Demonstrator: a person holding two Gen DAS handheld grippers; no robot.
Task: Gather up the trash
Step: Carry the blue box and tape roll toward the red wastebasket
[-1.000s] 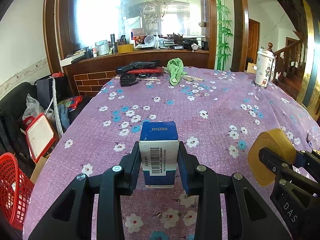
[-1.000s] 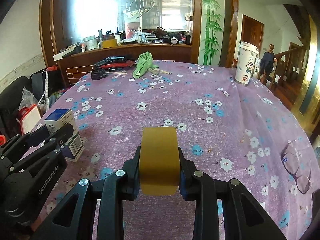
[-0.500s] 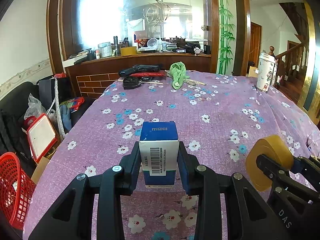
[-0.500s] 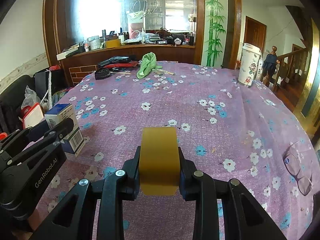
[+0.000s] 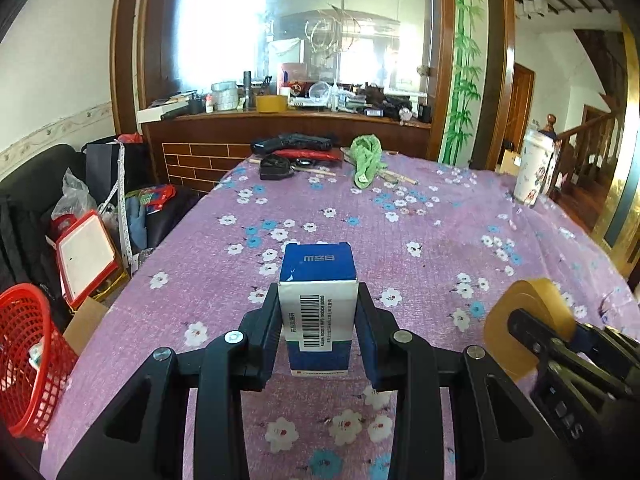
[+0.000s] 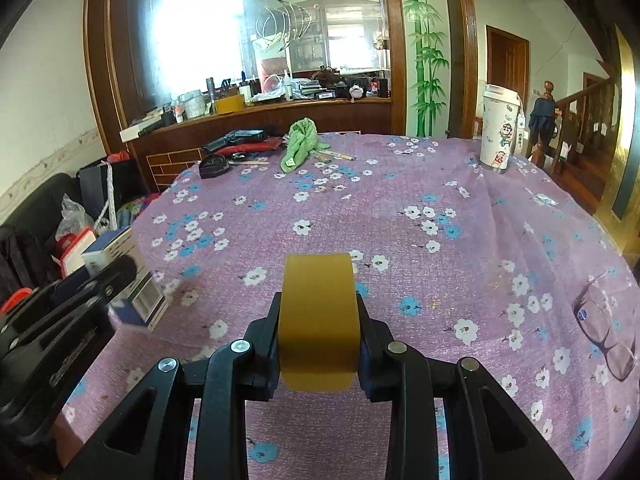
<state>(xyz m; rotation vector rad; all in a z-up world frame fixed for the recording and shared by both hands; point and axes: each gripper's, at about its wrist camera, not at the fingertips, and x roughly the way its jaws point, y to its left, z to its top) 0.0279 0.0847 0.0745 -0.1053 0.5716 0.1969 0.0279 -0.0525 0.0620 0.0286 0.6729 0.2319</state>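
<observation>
The left gripper (image 5: pixel 319 320) has its black jaws closed partway on a small blue-and-white cardboard box with a barcode label (image 5: pixel 318 300), clamping its two sides and holding it upright above the purple flowered tablecloth (image 5: pixel 420 232). The right gripper (image 6: pixel 318 328) likewise pinches a roll of tan packing tape (image 6: pixel 318 312) across its width, the roll standing on edge between the pads over the same cloth. The two grippers sit side by side, the box to the left of the tape. A red plastic mesh basket (image 5: pixel 24 356) stands on the floor off the table's left edge. Farther back on the cloth lie a crumpled green cloth (image 6: pixel 300 148) and a white cartoon-printed paper cup (image 6: pixel 498 128); a pair of glasses (image 6: pixel 608 328) rests at right.
</observation>
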